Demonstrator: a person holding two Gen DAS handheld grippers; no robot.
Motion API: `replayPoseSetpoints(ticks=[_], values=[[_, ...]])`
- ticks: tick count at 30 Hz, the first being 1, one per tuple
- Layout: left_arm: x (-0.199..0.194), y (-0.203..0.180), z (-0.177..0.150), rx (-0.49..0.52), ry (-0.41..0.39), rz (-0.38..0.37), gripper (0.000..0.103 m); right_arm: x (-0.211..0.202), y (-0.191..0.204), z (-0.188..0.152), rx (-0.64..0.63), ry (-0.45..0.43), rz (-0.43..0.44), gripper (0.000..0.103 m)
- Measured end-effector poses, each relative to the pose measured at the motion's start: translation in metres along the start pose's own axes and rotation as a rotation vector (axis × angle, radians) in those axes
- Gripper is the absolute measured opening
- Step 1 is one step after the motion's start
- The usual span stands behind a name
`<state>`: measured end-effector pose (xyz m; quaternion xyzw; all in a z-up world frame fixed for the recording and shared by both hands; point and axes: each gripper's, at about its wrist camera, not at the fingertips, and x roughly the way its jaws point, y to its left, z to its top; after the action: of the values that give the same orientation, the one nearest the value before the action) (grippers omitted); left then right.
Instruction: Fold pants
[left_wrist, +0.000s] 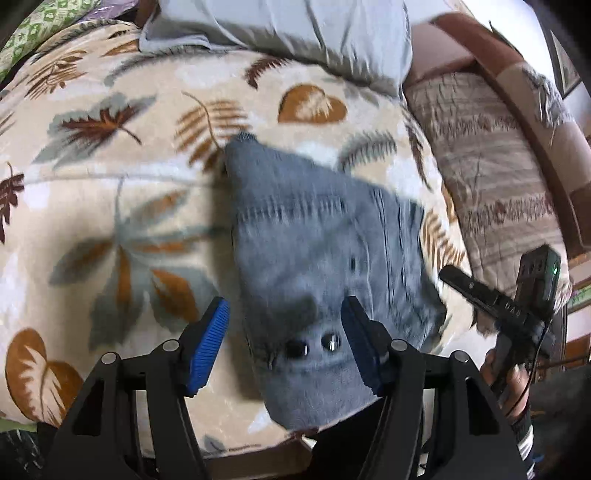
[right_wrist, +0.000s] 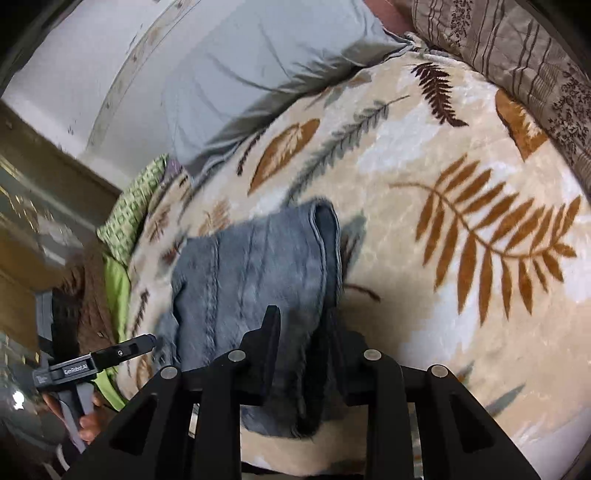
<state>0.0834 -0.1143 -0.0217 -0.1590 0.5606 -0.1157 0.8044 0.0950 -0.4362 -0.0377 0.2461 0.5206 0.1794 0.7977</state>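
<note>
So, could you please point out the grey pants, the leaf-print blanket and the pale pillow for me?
grey pants (left_wrist: 314, 236): left wrist view, middle of the folded fabric.
leaf-print blanket (right_wrist: 461, 184): right wrist view, bare stretch beside the orange fern.
pale pillow (left_wrist: 295, 29): left wrist view, centre of its case.
</note>
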Motion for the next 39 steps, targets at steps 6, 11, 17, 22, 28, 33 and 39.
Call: replayPoseSetpoints(ticks=[6, 11, 17, 22, 28, 33, 39], values=[[0.018, -0.007, 0.013, -0.005, 0.024, 0.007, 0.062, 0.022, 0.023, 0.005, -0.089, -0.008, -0.021, 0.028], [0.042, -0.014, 0.006, 0.021, 0.057, 0.075, 0.063, 0.041, 0.030, -0.007, -0.185, 0.024, -0.138, 0.027], [0.048, -0.013, 0.007, -0.015, 0.095, 0.100, 0.064, 0.055, 0.035, -0.013, -0.274, 0.043, -0.220, 0.025], [0.047, -0.010, 0.004, -0.039, 0.112, 0.112, 0.064, 0.055, 0.029, -0.009, -0.241, 0.063, -0.202, 0.026], [0.039, -0.016, 0.008, 0.001, 0.134, 0.153, 0.064, 0.053, 0.030, -0.003, -0.233, 0.101, -0.193, 0.026], [0.021, -0.009, 0.018, 0.009, 0.104, 0.157, 0.064, 0.044, 0.023, 0.008, -0.172, 0.104, -0.140, 0.033], [0.029, 0.023, 0.035, -0.135, 0.152, 0.045, 0.064, 0.031, -0.007, 0.019, 0.005, 0.058, 0.016, 0.059]])
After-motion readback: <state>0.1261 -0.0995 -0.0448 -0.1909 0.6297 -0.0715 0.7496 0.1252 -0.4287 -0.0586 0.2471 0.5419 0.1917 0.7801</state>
